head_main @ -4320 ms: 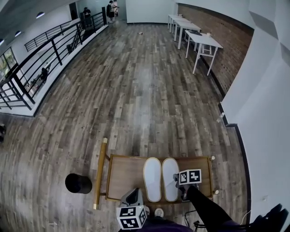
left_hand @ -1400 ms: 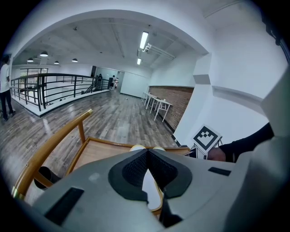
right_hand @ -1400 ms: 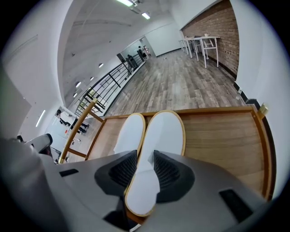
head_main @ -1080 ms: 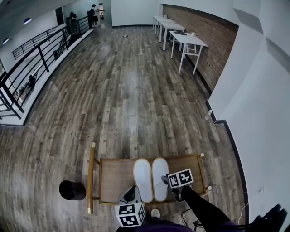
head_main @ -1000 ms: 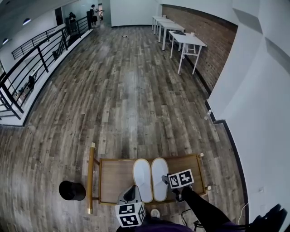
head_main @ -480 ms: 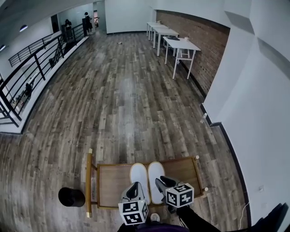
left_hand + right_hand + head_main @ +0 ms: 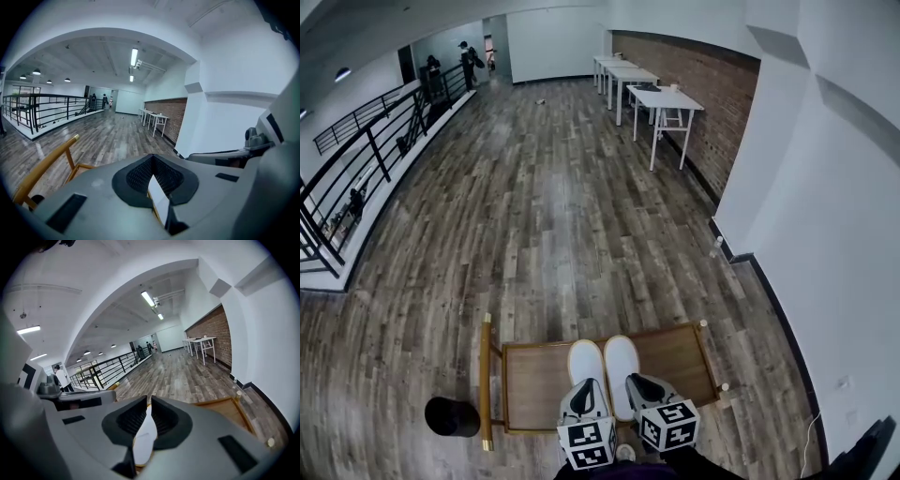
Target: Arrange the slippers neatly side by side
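Nearest the viewer, the left gripper (image 7: 151, 159) has its black ribbed jaws pressed together at the tips and pinches nothing. Beside it on the right, the right gripper (image 7: 148, 404) has its jaws drawn in to a narrow slit and is likewise empty. Both are held clear of the work. Just beyond and below the two sets of tips lies the pair of flat white fabric slippers (image 7: 620, 362), toes pointing away, parallel and all but touching along their inner edges. Their heels are hidden behind the grippers in the head view. The slippers rest on the brown wooden tray top of a low trolley (image 7: 670, 354), whose yellow wooden handle rail (image 7: 485, 380) runs well to the left of the left gripper. A round black bin (image 7: 452, 416) stands on the floor further left. Beyond the trolley stretches grey-brown plank flooring (image 7: 553, 216), with white tables (image 7: 661, 98) far ahead to the right. The arranging step appears complete. The next move probably calls only for checking that the heels are level, nudging one if they are not.
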### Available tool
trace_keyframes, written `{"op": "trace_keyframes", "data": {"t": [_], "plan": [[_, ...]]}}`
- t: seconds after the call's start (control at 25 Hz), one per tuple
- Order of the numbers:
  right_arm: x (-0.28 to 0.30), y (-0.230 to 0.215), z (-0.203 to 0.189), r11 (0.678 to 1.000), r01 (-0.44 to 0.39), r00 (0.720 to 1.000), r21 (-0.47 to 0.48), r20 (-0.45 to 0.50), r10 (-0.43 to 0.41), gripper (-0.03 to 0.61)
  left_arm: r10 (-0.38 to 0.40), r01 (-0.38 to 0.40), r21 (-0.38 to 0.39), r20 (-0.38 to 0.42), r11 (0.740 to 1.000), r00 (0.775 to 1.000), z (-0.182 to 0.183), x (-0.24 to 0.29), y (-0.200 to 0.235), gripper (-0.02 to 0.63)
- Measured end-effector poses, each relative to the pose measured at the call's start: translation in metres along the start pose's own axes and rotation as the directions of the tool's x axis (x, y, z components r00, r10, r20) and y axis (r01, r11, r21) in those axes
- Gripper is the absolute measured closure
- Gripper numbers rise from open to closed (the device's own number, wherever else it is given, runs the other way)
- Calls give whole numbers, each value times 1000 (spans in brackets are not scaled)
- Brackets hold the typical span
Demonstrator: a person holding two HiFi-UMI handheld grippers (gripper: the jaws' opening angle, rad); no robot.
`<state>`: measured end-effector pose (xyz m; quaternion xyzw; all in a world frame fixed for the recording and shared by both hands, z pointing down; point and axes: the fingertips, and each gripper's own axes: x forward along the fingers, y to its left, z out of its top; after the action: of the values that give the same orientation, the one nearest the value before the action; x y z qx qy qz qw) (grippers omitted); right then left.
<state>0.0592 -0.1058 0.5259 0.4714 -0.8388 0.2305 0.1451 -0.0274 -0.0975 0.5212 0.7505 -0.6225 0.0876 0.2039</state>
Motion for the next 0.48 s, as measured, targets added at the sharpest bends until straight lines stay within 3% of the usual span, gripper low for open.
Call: {"op": "trace_keyframes", "data": {"t": [0.12,0.24,0.48], "plan": [[-4,10,-2,999,-10,1000,-40,0,10,549,4,-5,59,17,998,1000,1,-5,-6,614],[-8,12,4,998,0,1000,-67,23,2,580,5,-7,72,25,997,1000,4,-10,-10,614],[-8,14,8,997,-8,999,-73,35,10,580,13,-15,96,20,995,1000,3,-12,-14,614]]}}
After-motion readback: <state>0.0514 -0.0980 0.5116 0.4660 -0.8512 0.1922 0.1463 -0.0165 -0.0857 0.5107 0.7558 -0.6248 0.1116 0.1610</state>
